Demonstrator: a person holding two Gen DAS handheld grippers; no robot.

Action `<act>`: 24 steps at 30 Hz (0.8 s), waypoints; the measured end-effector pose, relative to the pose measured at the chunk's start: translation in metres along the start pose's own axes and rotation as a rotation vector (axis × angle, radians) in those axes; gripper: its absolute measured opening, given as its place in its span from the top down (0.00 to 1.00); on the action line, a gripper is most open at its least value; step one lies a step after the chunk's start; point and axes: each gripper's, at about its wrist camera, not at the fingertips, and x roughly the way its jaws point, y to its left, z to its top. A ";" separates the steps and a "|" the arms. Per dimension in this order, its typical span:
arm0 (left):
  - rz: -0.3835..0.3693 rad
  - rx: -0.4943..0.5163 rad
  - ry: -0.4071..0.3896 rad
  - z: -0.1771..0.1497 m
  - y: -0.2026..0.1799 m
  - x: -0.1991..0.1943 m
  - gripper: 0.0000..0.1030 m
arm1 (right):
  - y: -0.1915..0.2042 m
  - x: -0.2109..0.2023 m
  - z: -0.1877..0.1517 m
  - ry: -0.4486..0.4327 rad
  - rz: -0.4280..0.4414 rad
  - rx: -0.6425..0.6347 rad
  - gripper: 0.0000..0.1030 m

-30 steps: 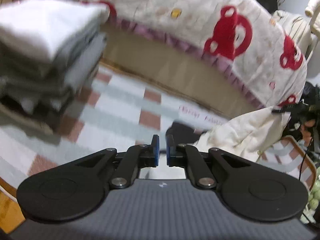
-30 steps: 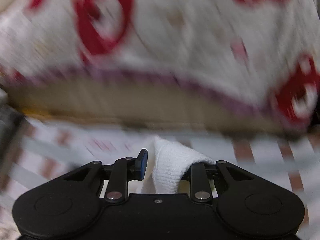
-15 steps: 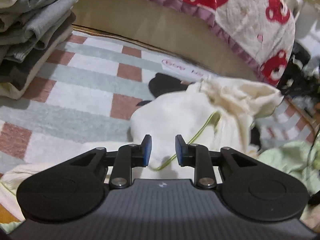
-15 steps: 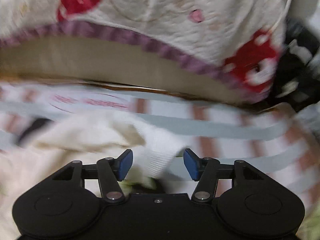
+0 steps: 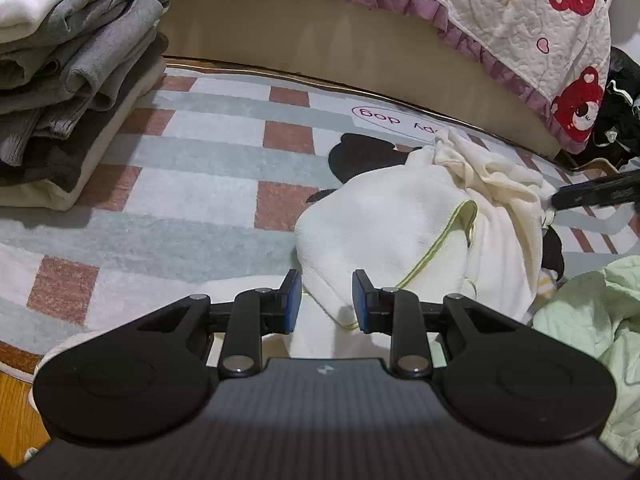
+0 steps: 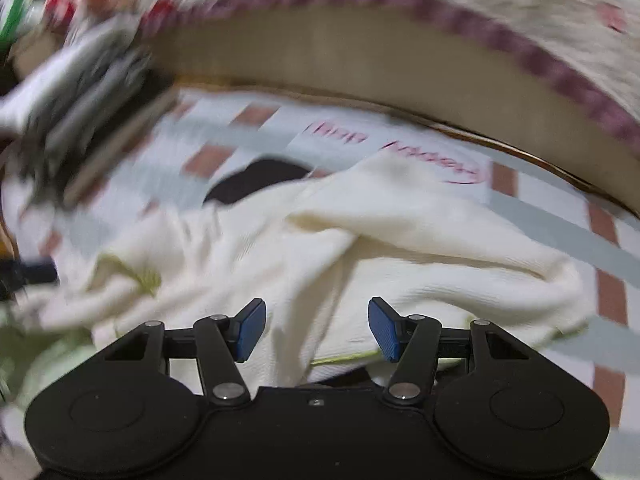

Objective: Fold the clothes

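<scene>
A crumpled cream garment with a thin lime-green seam (image 5: 404,232) lies on the checked rug (image 5: 192,184); it also shows, blurred, in the right wrist view (image 6: 360,248). My left gripper (image 5: 326,302) is open, its blue pads on either side of a fold of the garment without pinching it. My right gripper (image 6: 316,330) is open wide just above the garment's near part. A stack of folded grey and white clothes (image 5: 68,80) stands at the left on the rug.
A bed with a red-bear quilt (image 5: 520,12) and beige base runs along the far side. A pale green garment (image 5: 592,340) lies at the right. Dark clothes (image 5: 620,112) lie at far right. Wooden floor (image 5: 16,412) shows at bottom left.
Both grippers have opened; the right one has let go of the cream garment's white cuff. Both cameras swung down and now look over the garment lying on the rug.
</scene>
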 end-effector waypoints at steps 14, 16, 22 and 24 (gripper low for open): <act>-0.022 0.033 -0.066 -0.001 -0.008 -0.003 0.70 | -0.024 0.006 0.068 -0.068 0.126 0.153 0.97; -0.024 0.033 -0.073 -0.001 -0.008 -0.002 0.70 | -0.024 -0.015 0.101 -0.135 0.096 0.092 0.97; -0.030 0.011 -0.082 -0.002 -0.008 0.000 0.70 | -0.035 -0.077 0.195 -0.482 -0.226 -0.003 0.97; -0.040 -0.013 -0.084 -0.001 -0.006 0.000 0.69 | -0.047 -0.077 0.208 -0.533 -0.373 -0.003 0.89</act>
